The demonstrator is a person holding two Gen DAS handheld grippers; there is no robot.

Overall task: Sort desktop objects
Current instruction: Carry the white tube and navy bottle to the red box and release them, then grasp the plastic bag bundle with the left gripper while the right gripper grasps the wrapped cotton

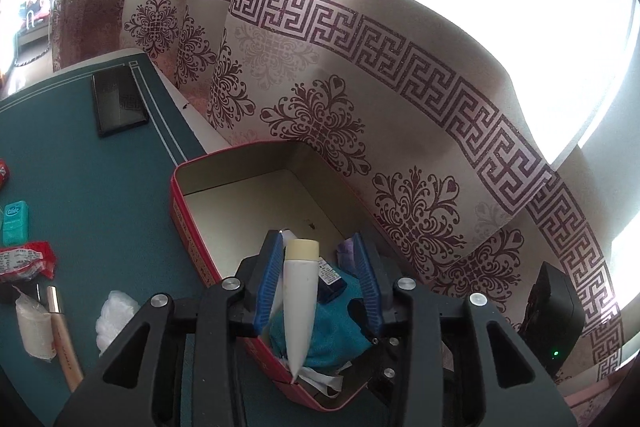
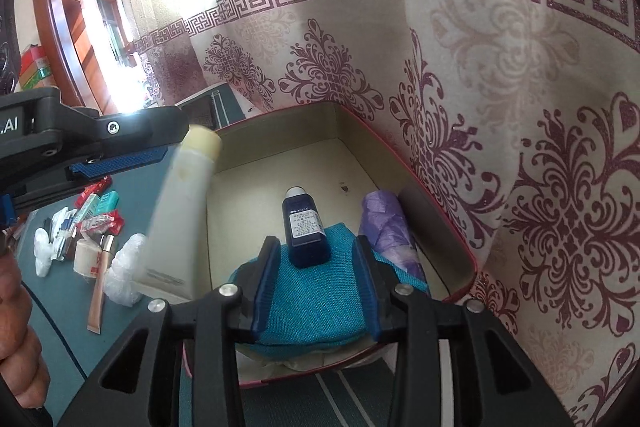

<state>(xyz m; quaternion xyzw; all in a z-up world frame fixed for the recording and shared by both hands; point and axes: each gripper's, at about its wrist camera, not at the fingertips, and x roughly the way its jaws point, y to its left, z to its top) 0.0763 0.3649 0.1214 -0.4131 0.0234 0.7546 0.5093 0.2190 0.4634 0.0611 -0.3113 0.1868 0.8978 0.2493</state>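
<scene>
A red tin box (image 1: pixel 176 195) with a cream inside stands on the teal desk mat against the curtain. My left gripper (image 1: pixel 316 239) hangs over its near end, open. A white tube with a cream cap (image 1: pixel 300 299) stands between its blue pads, next to the left one and well apart from the right one. In the right wrist view the white tube (image 2: pixel 180 211) is blurred, tilted over the box's left wall under the left gripper (image 2: pixel 132 155). My right gripper (image 2: pixel 316 247) is open above a teal pouch (image 2: pixel 312 295). A dark blue bottle (image 2: pixel 306 227) lies on it, loose.
A purple roll (image 2: pixel 384 223) lies in the box at the right. Left of the box lie a black phone (image 1: pixel 118 103), a teal floss box (image 1: pixel 16 223), a red packet (image 1: pixel 24 261), a beige tube (image 1: pixel 60 339) and plastic wads (image 1: pixel 114 311). A black device (image 1: pixel 552 311) stands right.
</scene>
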